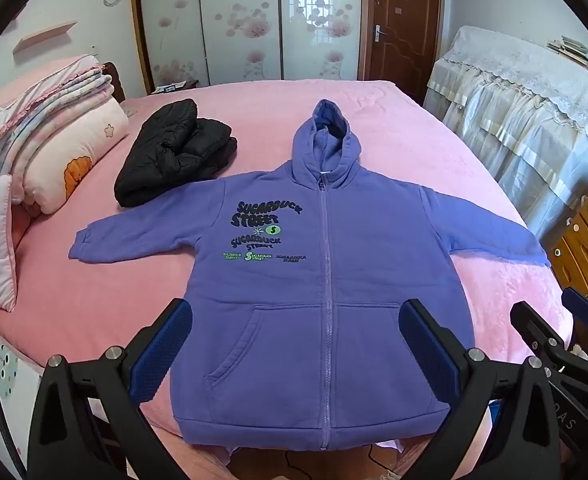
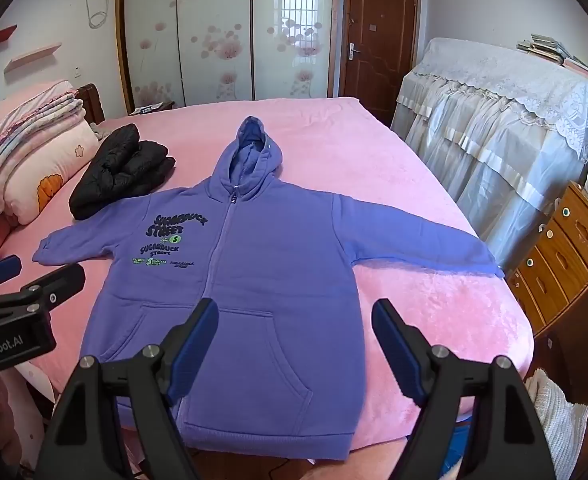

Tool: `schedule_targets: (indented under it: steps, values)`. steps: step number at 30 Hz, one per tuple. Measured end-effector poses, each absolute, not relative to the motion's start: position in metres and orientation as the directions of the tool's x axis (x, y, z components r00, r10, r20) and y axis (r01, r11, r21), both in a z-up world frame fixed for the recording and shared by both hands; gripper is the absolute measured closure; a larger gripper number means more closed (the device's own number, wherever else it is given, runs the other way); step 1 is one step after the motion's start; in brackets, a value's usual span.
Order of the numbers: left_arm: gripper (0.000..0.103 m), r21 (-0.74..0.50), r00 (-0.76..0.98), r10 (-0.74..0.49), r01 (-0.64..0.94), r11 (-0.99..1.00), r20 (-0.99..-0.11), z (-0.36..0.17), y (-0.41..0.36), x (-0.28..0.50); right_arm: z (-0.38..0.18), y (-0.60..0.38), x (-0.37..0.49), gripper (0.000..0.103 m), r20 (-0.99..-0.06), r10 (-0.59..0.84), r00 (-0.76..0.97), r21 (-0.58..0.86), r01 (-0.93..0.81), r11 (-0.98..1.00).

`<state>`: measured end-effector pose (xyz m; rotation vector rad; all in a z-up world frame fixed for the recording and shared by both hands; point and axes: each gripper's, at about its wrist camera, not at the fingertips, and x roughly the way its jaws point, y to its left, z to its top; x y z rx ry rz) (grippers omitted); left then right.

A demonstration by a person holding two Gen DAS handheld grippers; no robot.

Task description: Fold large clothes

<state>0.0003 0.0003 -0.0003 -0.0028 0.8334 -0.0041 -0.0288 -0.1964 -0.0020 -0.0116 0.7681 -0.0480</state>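
We've got the left gripper hanging above the lower half of the hoodie, its jaws spread wide and nothing between the blue pads but air and the view of fabric below. Over on the other side, the right gripper hovers the same way, jaws well apart, gripping nothing, tilted down toward the hem side of the garment. In the left view we catch the right gripper's black frame poking in at the far right edge; in the right view the left one shows at the left edge.

Below us lies the purple zip-up hoodie, spread flat and front up on the pink bedspread. The zip is closed, the hood points away from us toward the far side of the bed, and both sleeves stretch out sideways. The left sleeve cuff rests on the bedspread; the right sleeve cuff reaches the bed's edge. Dark lettering reading "SUGARDUCK STREET" sits on the chest, and the hem lies at the near edge of the bed.

Further out, a folded black puffer jacket sits just beside the left shoulder of the hoodie. Stacked pink quilts pile up on the left, a lace-covered piece of furniture stands to the right, with a wooden chest of drawers nearer us, and a brown door beyond.
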Motion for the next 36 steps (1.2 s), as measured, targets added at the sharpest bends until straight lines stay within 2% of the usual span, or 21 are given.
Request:
schedule_targets:
  steps: [36]
  values:
    - [0.001, -0.055, 0.644, -0.059, 0.027, 0.998, -0.763, -0.009, -0.002, 0.001, 0.000, -0.206, -0.040, 0.025, -0.675, -0.007, 0.738, 0.028, 0.036, 0.999]
